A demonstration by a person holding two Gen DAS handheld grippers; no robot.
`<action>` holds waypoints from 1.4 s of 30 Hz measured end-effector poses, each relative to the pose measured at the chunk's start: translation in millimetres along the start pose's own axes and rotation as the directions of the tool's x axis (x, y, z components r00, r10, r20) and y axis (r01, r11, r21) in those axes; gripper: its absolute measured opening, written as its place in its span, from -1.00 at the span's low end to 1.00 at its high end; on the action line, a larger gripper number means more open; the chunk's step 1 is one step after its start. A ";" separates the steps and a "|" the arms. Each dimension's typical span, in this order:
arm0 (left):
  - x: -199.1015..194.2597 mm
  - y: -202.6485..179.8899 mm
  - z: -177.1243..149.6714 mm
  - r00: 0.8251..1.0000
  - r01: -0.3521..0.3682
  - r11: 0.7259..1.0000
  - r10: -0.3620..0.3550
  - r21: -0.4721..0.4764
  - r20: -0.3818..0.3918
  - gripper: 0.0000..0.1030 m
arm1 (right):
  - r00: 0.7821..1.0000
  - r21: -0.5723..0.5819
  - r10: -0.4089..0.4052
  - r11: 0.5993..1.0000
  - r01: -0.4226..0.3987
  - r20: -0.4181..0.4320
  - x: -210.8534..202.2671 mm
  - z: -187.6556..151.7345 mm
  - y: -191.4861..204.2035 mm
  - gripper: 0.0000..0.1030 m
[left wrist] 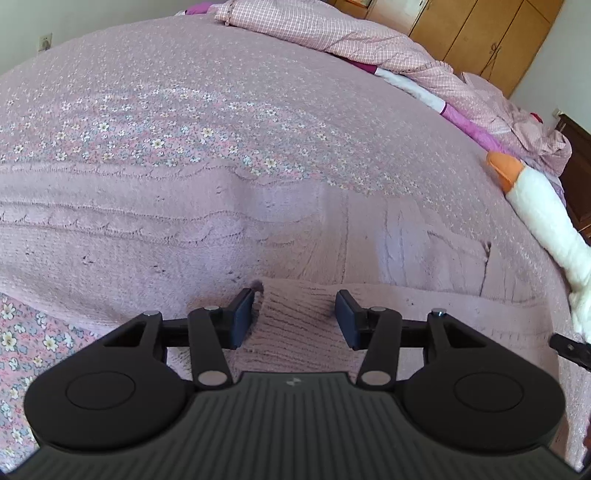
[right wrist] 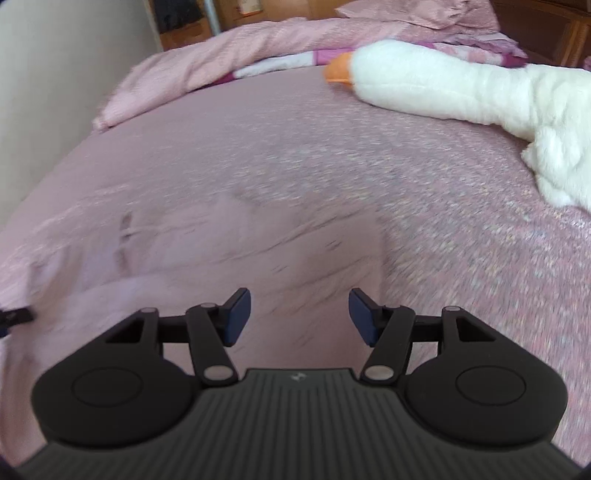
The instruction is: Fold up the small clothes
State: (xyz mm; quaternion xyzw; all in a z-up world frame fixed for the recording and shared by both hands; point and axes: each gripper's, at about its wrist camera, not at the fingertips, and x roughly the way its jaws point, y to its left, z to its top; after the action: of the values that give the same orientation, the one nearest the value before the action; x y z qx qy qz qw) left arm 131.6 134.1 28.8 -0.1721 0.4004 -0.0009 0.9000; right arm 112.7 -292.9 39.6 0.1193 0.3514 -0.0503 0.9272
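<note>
A pale pink knitted sweater [left wrist: 155, 236] lies spread on the bed, its cable pattern running across the left wrist view. A ribbed edge of the sweater sits between the fingers of my left gripper [left wrist: 295, 317], which is open just above it. In the right wrist view the same sweater [right wrist: 229, 243] appears blurred in front of my right gripper [right wrist: 300, 315], which is open with only knit fabric below the gap. The tip of the other gripper [left wrist: 569, 349] shows at the right edge of the left wrist view.
The bed has a pink flowered cover [left wrist: 177, 110]. A white plush goose with an orange beak [right wrist: 443, 88] lies to the right. A pink checked quilt [left wrist: 332, 33] is bunched along the far side. Wooden wardrobes [left wrist: 480, 33] stand behind the bed.
</note>
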 end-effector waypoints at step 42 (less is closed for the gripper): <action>-24.4 -24.5 -11.6 0.981 -0.147 0.970 0.118 0.192 0.152 -0.11 | 0.985 0.083 -0.092 0.993 0.080 0.149 -24.1 -7.8 -18.0 0.11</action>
State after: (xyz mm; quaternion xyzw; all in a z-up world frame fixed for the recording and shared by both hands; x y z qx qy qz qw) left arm 110.0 110.8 46.8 -0.0520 0.3447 0.0308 0.9367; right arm 86.5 -308.2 46.6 0.1353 0.2822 -0.1126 0.9431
